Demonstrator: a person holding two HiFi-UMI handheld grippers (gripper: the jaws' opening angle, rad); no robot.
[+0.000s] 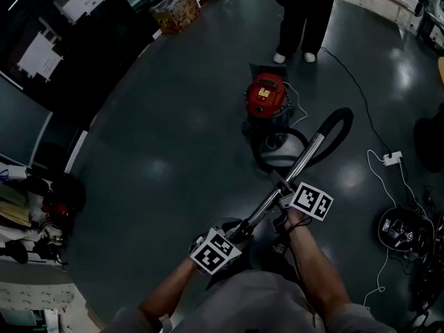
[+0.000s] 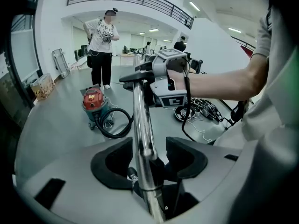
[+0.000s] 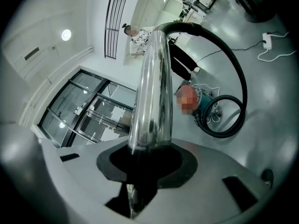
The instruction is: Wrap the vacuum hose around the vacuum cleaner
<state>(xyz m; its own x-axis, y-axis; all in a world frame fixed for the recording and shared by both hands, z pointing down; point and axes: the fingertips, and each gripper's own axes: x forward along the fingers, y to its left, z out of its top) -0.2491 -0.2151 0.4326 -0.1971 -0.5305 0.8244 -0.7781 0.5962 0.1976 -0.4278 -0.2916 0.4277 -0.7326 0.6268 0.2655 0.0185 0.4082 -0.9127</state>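
**While we hold the wand, the hose waits unwrapped**

Though the steel wand (image 1: 305,159) runs through both our tongs, we judge the wrapping barely begun. The vacuum cleaner (image 1: 267,97) stands out on the floor (image 1: 166,158), toward its far edge, near a standing person (image 1: 303,12). The hose (image 1: 341,125) only arcs from the wand's top end down to a loose loop on the floor at the cleaner's near side. None of it is wound round the body.

Our right tongs (image 3: 145,158) are clamped on the wand. Our left tongs (image 2: 149,154) stand wide, with the wand between the pads and a gap on each side. Only the left gripper view shows those gaps. Only the right gripper view follows the hose's whole curve down to the loop. The head view alone shows both hands together.
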